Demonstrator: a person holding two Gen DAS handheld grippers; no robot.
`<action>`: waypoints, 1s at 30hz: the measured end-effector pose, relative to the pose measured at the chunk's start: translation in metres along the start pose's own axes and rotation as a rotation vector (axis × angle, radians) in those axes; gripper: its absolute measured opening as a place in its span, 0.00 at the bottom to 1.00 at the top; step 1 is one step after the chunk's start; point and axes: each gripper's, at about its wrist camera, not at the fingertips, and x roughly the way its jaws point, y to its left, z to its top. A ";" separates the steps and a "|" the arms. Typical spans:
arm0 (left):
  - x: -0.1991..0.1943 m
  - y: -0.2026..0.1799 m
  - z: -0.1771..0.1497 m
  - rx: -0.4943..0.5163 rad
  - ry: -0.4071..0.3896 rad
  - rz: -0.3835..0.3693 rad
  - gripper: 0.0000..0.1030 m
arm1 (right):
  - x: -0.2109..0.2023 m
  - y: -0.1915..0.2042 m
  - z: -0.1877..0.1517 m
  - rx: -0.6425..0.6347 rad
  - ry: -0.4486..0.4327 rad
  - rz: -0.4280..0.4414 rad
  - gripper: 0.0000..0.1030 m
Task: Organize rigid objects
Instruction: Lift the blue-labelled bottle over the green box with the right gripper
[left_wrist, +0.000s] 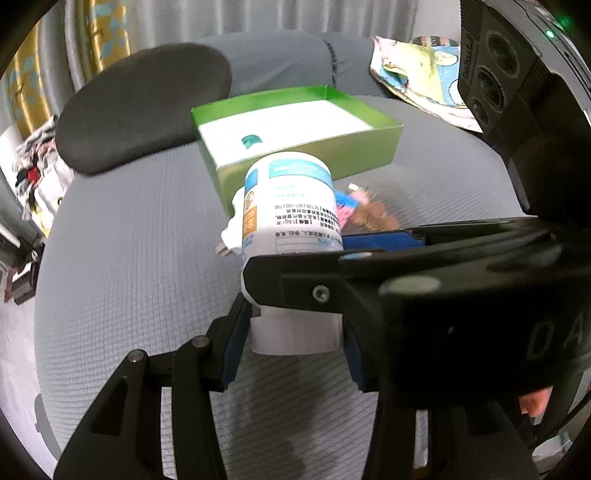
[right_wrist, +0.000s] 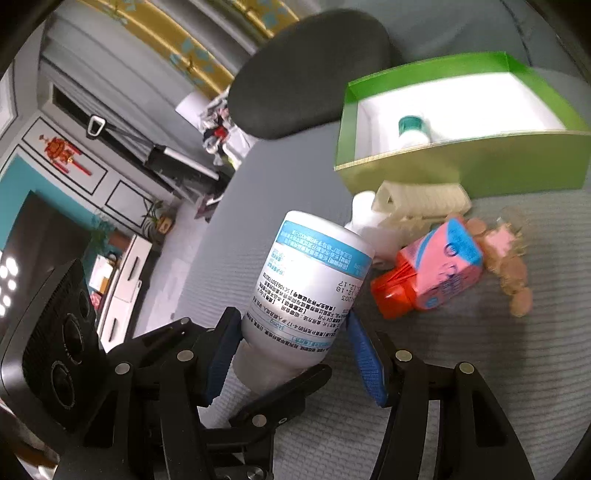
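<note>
The white bottle (left_wrist: 291, 199) with a blue-banded label is held up off the grey cushion (left_wrist: 129, 258) by both claws at once. In the left wrist view it sits in the centre of the frame, base pointing away toward the green box (left_wrist: 306, 162) and cap end toward the camera. The left claw (left_wrist: 291, 354) is clenched on the cap end, a blue pad pressing on either side of the cap, low in the centre of that view. The right claw (right_wrist: 295, 354) grips the bottle's body just above the neck. In the right wrist view its blue pads touch the label on both sides, and the bottle leans up and to the right from them. In the left wrist view this claw reaches in from the right edge and crosses in front of the bottle.

The green box lies open beyond the bottle, in the upper middle of the left wrist view. A small bottle with a teal cap (right_wrist: 412, 129) lies on its white floor. Between box and held bottle, on the cushion, lie a pink carton (right_wrist: 443, 266), a cream plastic piece (right_wrist: 421, 199) and some brown discs (right_wrist: 513, 273), too blurred to identify. A black oval pad (left_wrist: 140, 107) sits at the upper left.
</note>
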 end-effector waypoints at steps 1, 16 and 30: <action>-0.001 0.000 0.003 0.006 -0.007 0.001 0.44 | -0.005 0.000 0.000 -0.002 -0.009 -0.001 0.60; -0.016 -0.044 0.042 0.118 -0.082 0.020 0.44 | -0.074 -0.010 0.001 -0.006 -0.159 0.012 0.60; -0.032 -0.079 0.062 0.212 -0.134 0.019 0.44 | -0.125 -0.032 0.004 0.006 -0.271 0.008 0.60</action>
